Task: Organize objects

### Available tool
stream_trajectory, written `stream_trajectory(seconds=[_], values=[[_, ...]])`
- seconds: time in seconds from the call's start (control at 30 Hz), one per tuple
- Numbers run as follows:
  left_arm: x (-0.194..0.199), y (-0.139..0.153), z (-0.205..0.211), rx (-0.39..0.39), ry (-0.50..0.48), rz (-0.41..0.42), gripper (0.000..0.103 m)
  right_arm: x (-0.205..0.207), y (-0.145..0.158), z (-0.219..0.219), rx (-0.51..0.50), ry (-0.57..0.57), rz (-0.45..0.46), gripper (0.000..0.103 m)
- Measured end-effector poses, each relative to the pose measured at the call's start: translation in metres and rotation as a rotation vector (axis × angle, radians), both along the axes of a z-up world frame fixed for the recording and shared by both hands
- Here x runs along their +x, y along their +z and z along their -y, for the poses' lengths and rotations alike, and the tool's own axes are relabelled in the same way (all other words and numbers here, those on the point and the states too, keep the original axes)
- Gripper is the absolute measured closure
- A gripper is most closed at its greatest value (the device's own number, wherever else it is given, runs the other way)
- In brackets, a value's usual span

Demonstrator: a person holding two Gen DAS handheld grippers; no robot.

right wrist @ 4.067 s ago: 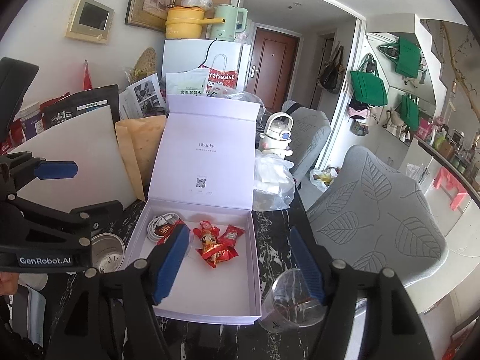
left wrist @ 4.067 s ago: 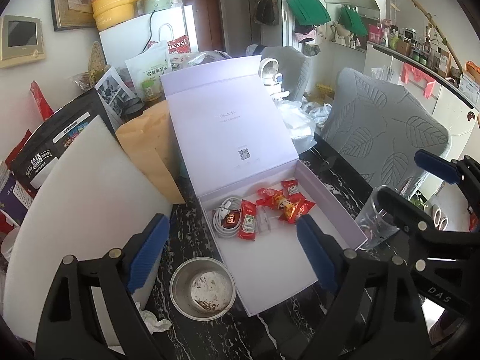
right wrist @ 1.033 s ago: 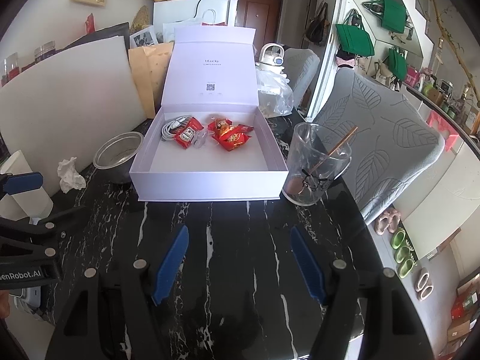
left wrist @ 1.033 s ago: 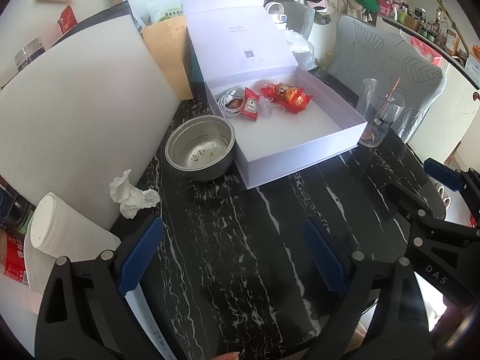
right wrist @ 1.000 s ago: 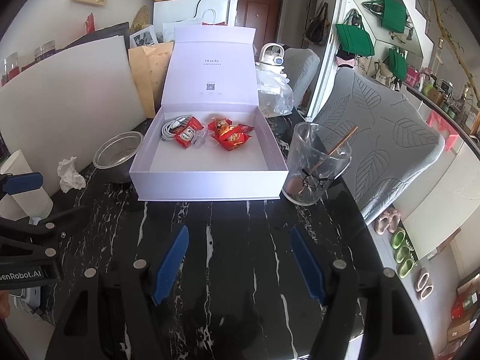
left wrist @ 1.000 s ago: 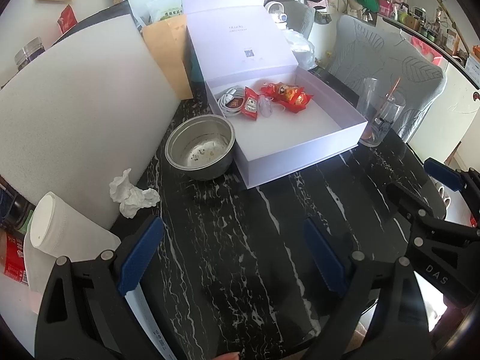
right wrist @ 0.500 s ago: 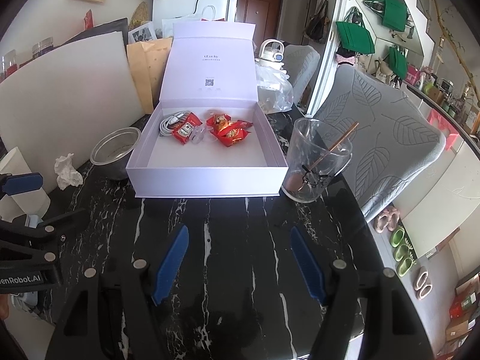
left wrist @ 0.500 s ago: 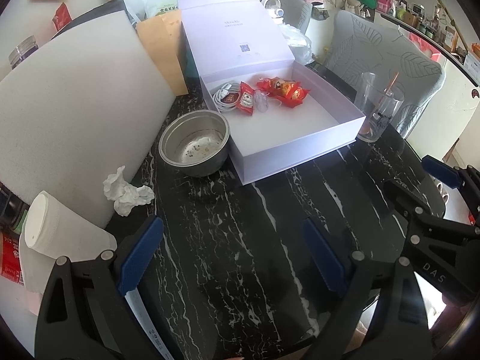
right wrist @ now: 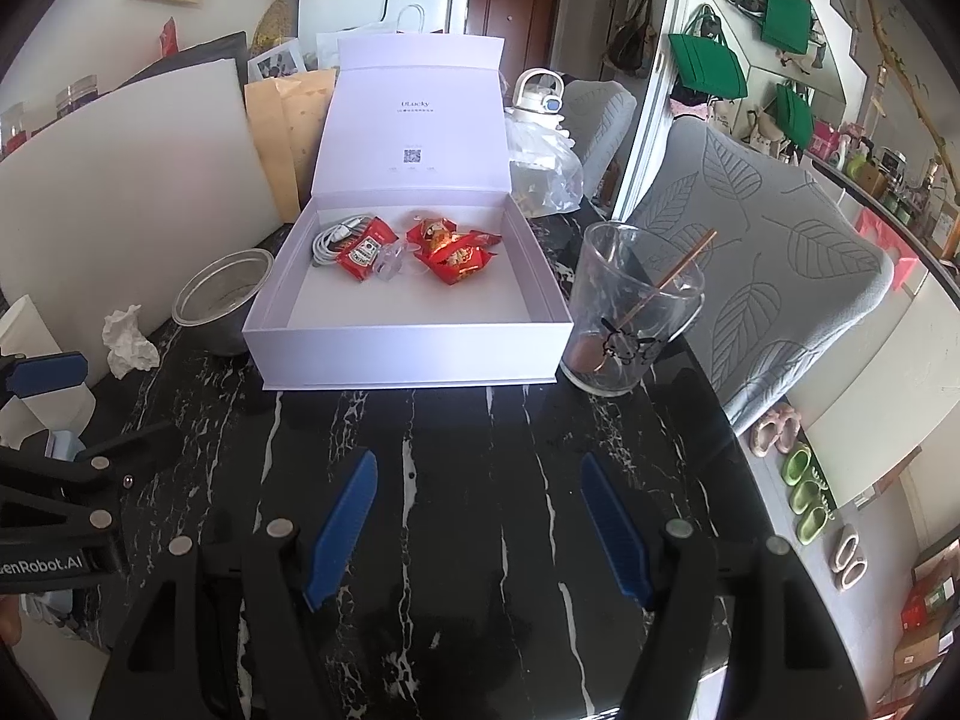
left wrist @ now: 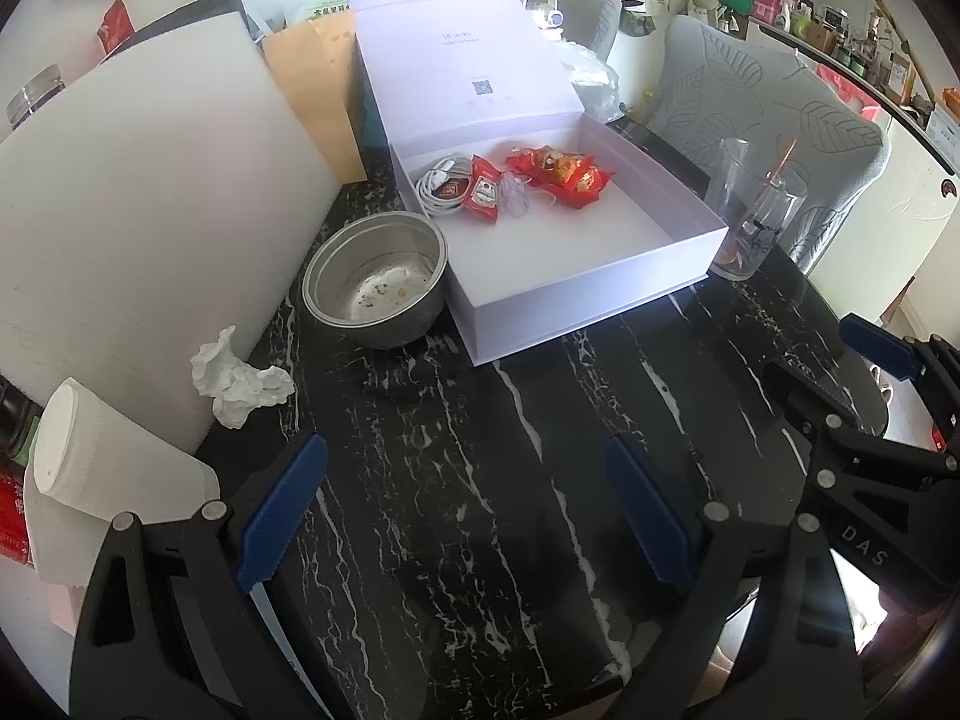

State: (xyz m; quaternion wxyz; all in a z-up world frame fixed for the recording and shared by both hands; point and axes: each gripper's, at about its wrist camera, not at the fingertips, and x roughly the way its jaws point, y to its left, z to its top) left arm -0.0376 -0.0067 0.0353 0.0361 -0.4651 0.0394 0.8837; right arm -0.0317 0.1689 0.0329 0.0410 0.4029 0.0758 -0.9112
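Note:
A pale lilac gift box (left wrist: 600,291) (right wrist: 408,354) stands on the black marble table with its lid up. At its far end lie red snack packets (left wrist: 561,171) (right wrist: 456,252), a ketchup sachet (left wrist: 483,195) (right wrist: 363,249) and a coiled white cable (left wrist: 435,180) (right wrist: 330,237). My left gripper (left wrist: 465,507) hovers open over bare table well in front of the box, nothing between its blue pads. My right gripper (right wrist: 480,519) is open too, over the near table, with nothing in it.
A steel bowl (left wrist: 378,279) (right wrist: 222,294) sits left of the box, a crumpled tissue (left wrist: 240,384) (right wrist: 126,339) and a paper roll (left wrist: 90,468) nearer left. A glass with a stick (left wrist: 750,216) (right wrist: 627,312) stands right of the box. A white foam board (left wrist: 150,192) leans at left. A grey chair (right wrist: 768,246) is beyond the table's right edge.
Both grippers have pulled back from over the box to the near part of the table. In the last second the views barely shift, and the jaws stay as wide as before.

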Motion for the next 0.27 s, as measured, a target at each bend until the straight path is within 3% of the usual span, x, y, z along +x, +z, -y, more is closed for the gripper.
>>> stream_trajectory(seconds=[0.27], values=[[-0.001, -0.0018, -0.0036, -0.006, -0.002, 0.002, 0.009, -0.0012, -0.0064, -0.0101, -0.006, -0.025, 0.014, 0.032]])
